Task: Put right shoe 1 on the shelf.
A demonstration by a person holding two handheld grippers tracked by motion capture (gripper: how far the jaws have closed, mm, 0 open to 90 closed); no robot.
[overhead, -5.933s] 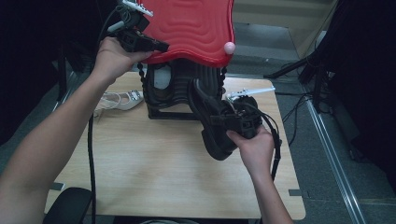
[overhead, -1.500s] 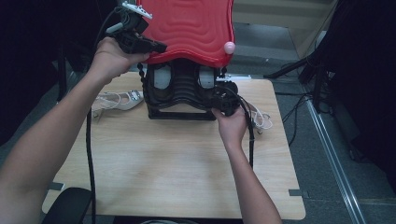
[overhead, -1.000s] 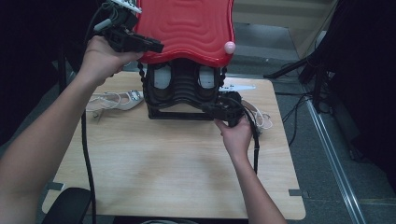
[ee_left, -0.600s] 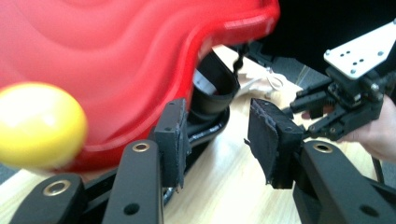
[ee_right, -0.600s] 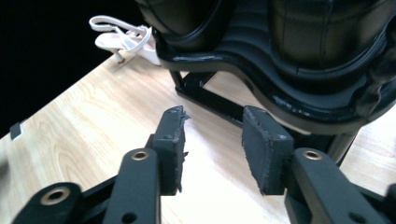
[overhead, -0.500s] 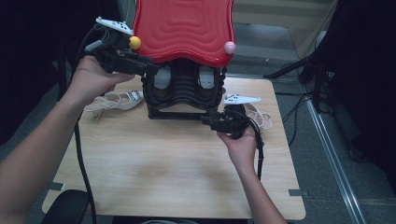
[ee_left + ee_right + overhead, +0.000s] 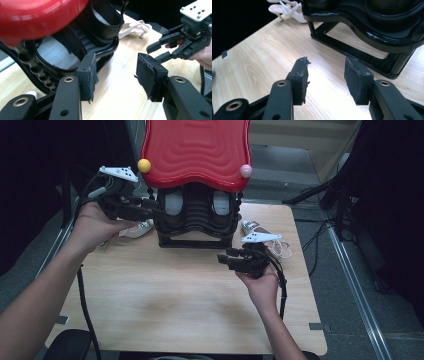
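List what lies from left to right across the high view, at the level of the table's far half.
left hand-held gripper → white sandal → black shoe rack → right hand-held gripper → second white sandal

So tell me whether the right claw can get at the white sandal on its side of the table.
Probably yes: the right claw is open and empty, and the white sandal lies just beyond it beside the black rack, with nothing between.

Left tool (image 7: 150, 210): held in the left hand (image 7: 92, 222), forearm rising from lower left, jaws level and pointing right; jaws just opening, now wide apart, nothing between them. Right tool (image 7: 225, 259): held in the right hand (image 7: 260, 282), forearm from below, jaws pointing left; just opening, wide apart, nothing between them
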